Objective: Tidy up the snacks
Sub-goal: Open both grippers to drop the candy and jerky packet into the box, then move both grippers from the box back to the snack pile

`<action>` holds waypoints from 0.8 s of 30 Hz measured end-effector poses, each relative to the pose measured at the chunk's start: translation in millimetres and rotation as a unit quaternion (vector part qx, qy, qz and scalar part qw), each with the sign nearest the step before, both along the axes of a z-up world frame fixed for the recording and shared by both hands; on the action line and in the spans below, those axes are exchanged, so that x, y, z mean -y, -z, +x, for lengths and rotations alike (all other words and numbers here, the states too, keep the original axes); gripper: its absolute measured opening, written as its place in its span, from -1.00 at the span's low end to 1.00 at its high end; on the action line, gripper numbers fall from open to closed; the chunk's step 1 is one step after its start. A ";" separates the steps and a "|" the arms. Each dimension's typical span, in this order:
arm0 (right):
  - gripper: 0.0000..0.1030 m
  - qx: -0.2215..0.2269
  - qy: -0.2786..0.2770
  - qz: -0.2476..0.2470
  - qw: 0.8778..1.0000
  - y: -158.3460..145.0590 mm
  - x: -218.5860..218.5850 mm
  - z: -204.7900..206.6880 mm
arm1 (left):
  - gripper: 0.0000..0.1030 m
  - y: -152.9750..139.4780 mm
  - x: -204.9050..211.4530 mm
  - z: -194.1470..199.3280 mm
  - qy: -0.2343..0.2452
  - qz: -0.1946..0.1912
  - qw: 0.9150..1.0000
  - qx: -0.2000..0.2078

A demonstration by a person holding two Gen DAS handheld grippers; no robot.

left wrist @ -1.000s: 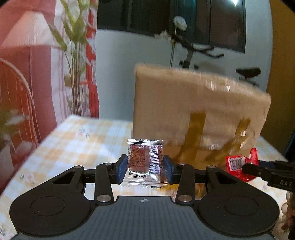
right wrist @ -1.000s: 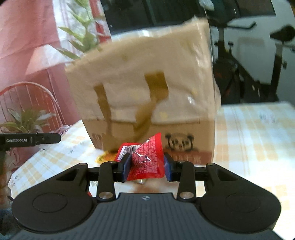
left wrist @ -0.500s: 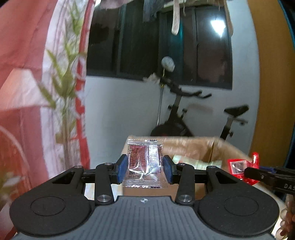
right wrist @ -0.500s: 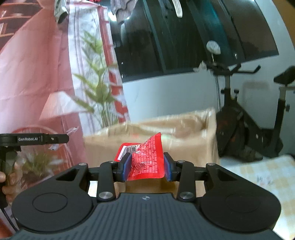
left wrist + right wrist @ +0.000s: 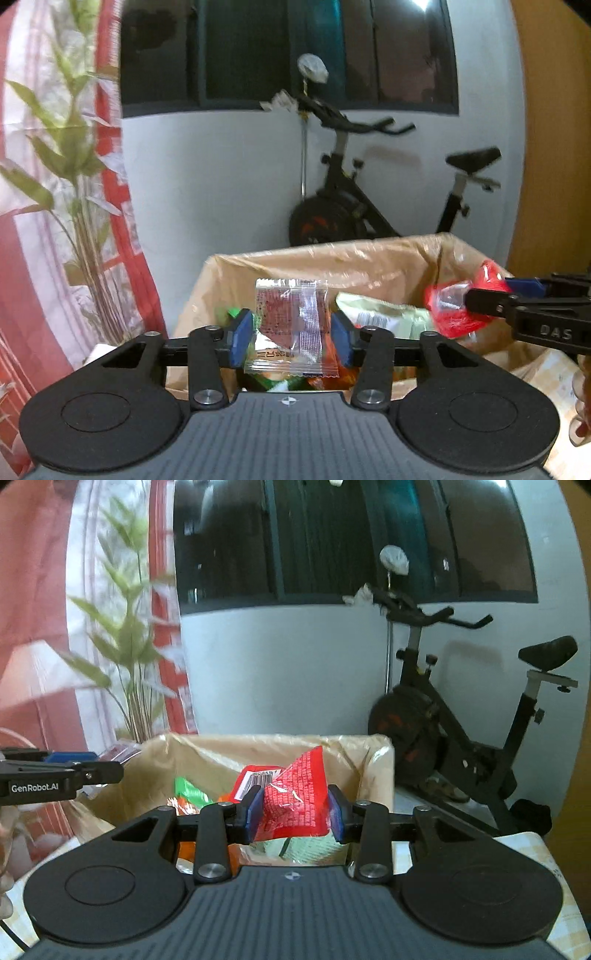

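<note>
a: snacks first. where are they?

b: the clear sachet (image 5: 295, 325) with dark red contents sits low in the middle of the left wrist view, between the blue fingers (image 5: 242, 338) of the left gripper (image 5: 291, 338). the red packet (image 5: 291, 801) is centre frame in the right wrist view, between the fingers of the right gripper (image 5: 295, 812).

a: how do the fingers stand?

b: the left ones have just been opening. there is a visible gap at each side of the sachet, so the pads no longer press it, though it hangs between them. the right ones have just eased apart a little, yet both pads touch the red packet and it is crumpled between them, so that grip holds.

a: and below them?

b: an open cardboard box (image 5: 229, 269) with a plastic liner, in the lower half of both views. more packets (image 5: 380, 317), green, white and orange, lie inside. both held snacks hang over its opening.

a: anything else?

b: an exercise bike (image 5: 461, 716) at right behind the box, a leafy plant (image 5: 77, 177) at left, and a checked desk (image 5: 528, 853) edge at lower right
</note>
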State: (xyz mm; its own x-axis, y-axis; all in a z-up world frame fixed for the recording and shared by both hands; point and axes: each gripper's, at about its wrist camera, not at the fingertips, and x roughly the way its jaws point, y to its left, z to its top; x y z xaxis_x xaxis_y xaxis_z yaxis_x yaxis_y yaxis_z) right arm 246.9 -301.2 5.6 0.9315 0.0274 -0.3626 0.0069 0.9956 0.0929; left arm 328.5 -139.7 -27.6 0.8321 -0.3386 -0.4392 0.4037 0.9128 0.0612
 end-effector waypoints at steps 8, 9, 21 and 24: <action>0.25 -0.003 0.009 0.010 1.000 9.9 -0.8 -11.4 | 0.36 -1.9 -32.1 -10.4 -0.012 -0.014 1.000 -0.007; 0.25 0.004 0.006 0.019 1.000 8.4 -0.1 -17.7 | 0.36 -3.6 -37.2 -14.2 -0.012 -0.021 1.000 -0.007; 0.25 0.072 -0.029 0.037 0.996 12.5 -26.8 -88.0 | 0.38 11.3 -86.7 -84.4 -0.016 -0.062 0.998 -0.018; 0.25 0.069 -0.036 0.043 0.996 24.1 -34.4 -98.0 | 0.38 31.0 -95.6 -94.6 -0.020 -0.063 0.997 -0.042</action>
State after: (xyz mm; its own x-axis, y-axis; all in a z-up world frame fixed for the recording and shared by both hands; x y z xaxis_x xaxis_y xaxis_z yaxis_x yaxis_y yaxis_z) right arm 148.9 -266.7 -18.5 0.9667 0.1206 -0.2256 -0.0823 0.9816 0.1722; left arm 233.9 -44.1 -58.6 0.8079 -0.3637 -0.4638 0.3664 0.9263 -0.0882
